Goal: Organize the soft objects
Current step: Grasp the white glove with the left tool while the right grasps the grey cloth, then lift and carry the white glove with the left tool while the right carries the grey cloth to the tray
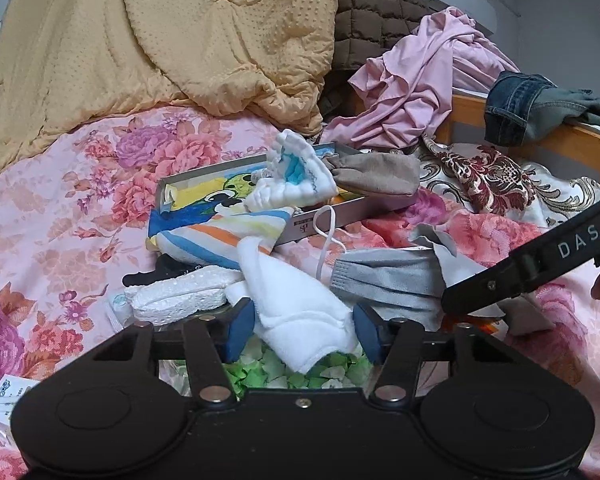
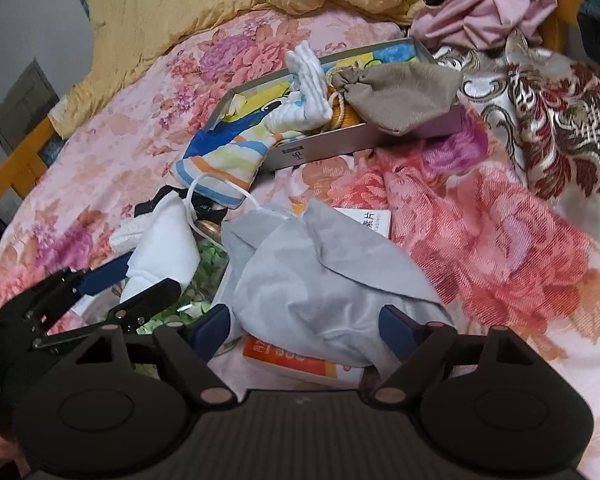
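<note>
Left tongs (image 1: 304,334): angled shallowly downward over the bed, jaws part-open, one white folded cloth (image 1: 296,312) standing between the blue pads; whether the pads press on it cannot be told, a gap showing on each side. In the right wrist view the left tongs (image 2: 136,280) appear at 9 o'clock, straddling the same white cloth (image 2: 168,248). Right tongs (image 2: 304,326): pitched more steeply downward, jaws wide, one grey cloth (image 2: 320,280) bunched between the pads, apparently not clamped. Beneath the grey cloth, at 6 o'clock: one orange-and-white carton (image 2: 296,362). Beneath the white cloth: a patch of green-and-white petal-like pieces (image 1: 268,372). At 12 o'clock from the left tongs: one grey face mask (image 1: 384,280) with a white ear loop, lying beside the white cloth. Further out at 12 o'clock: one shallow silver box (image 1: 352,210) with a cartoon-printed liner, holding one white-and-blue bundled cloth (image 1: 296,176) and one taupe drawstring pouch (image 1: 376,174); one striped cloth (image 1: 220,236) drapes over its near edge. At 10 o'clock from the left tongs: one white textured pad (image 1: 176,298). Supporting surface: bed with pink floral sheet (image 1: 60,208). Far background, 11 to 1 o'clock: one yellow quilt (image 1: 160,40), one pink garment (image 1: 424,80), one pair of jeans (image 1: 516,104).
</note>
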